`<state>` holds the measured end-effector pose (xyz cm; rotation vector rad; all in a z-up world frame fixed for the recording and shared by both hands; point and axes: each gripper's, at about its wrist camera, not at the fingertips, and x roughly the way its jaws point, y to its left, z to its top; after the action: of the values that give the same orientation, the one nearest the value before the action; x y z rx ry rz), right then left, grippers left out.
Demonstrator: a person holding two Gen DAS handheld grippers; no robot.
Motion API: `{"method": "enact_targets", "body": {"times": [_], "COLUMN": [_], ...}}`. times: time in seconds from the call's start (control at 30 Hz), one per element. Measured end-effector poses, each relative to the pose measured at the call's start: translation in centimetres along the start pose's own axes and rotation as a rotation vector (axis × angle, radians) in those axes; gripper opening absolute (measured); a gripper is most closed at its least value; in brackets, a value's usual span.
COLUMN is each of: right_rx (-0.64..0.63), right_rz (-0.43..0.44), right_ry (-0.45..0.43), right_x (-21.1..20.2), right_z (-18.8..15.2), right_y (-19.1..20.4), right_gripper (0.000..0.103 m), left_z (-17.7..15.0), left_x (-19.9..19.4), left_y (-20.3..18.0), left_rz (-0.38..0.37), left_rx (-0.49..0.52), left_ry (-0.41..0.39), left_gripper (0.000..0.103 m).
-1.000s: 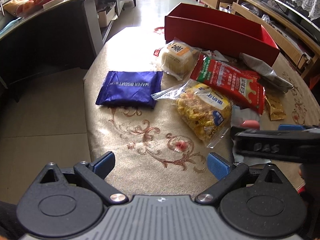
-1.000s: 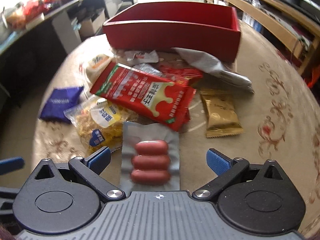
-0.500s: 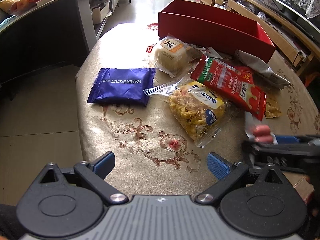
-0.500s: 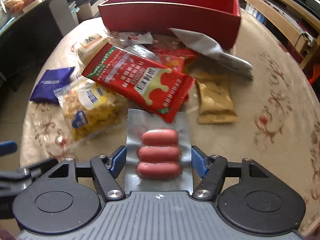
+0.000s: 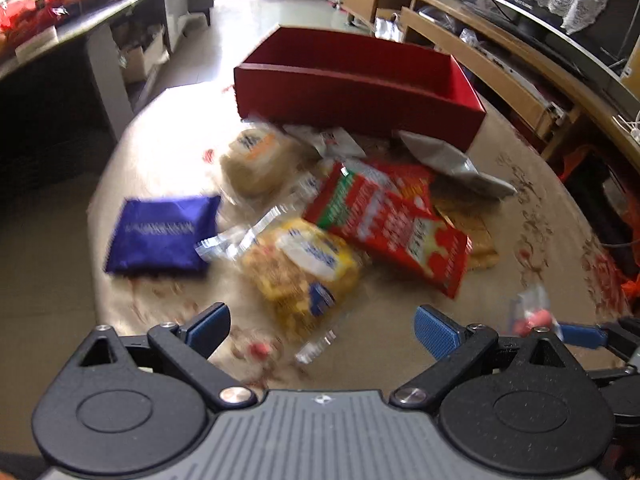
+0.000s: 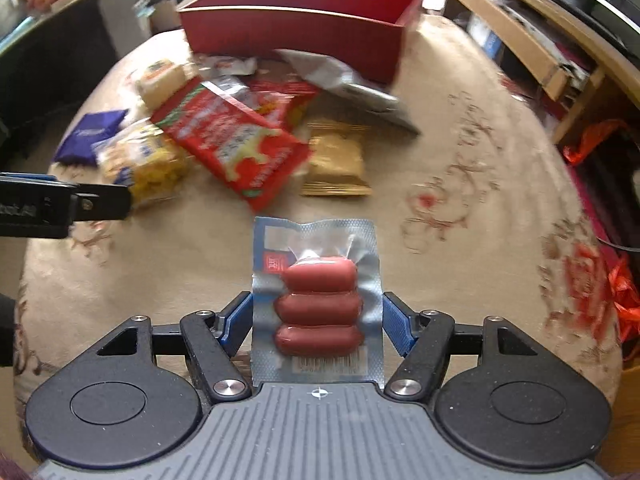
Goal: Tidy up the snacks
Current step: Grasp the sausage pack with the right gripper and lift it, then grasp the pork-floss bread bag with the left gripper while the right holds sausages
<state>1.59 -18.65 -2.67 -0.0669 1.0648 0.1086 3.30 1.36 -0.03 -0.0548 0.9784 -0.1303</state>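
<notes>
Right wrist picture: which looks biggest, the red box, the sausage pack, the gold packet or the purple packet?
1. red box
2. sausage pack, though it sits close to the camera in the right tongs, so it may only look large
3. gold packet
4. purple packet

Red box, plain. Tablecloth beige with reddish-brown scrolls and red flowers. Sausage pack: silver-grey film, three pinkish-red sausages, small red label, barcode. Wafer packet deep blue, white lettering. Long pouch red, green edge, white print. Popcorn bag clear, yellow contents, white-blue label. Small sachet gold. Gripper pads blue, bodies black.
</notes>
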Motion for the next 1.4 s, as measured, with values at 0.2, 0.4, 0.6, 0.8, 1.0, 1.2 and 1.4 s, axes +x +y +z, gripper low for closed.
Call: {"method": "enact_targets", "body": {"times": [0.2,0.4,0.6,0.8,1.0,1.2,1.4], "right_rx": [0.035,0.046,0.041,0.033,0.044,0.071,0.082], "right_rz": [0.061,0.100,0.104,0.116,0.128,0.150,0.164], "right_ry": [0.001,-0.006,0.001,-0.012,-0.016,0.001,0.023], "right_x": [0.3,0.0,0.2,-0.3,-0.7,-0.5,0.1], "right_z": [0.4,0.8,0.9,0.8,0.5,0.6,0.7], "right_y": [-0.7,-0.4,-0.3,-0.1,-0.4,-0.7,-0.6], "right_gripper": [0.074,0.074,0.074,0.074,0.074,0.074,0.074], "left_z": [1.2,2.1,1.7,-1.9,-1.3,3.2,3.5], "left_x": [1.8,5.4,7.3,5.0,2.2,5.2,8.8], "left_y": [0.9,-0.9,-2.2,-2.1,-2.1,-2.5,-2.6], "left_rz": [0.018,0.033,0.082,-0.032,-0.030,-0.068,-0.061], "left_rx": [0.010,0.109,0.182,0.164,0.248,0.466,0.507], "left_ry": [0.031,0.080,0.103,0.186,0.112,0.099,0.161], "left_gripper": [0.096,0.096,0.093,0.067,0.079,0.089,0.097]}}
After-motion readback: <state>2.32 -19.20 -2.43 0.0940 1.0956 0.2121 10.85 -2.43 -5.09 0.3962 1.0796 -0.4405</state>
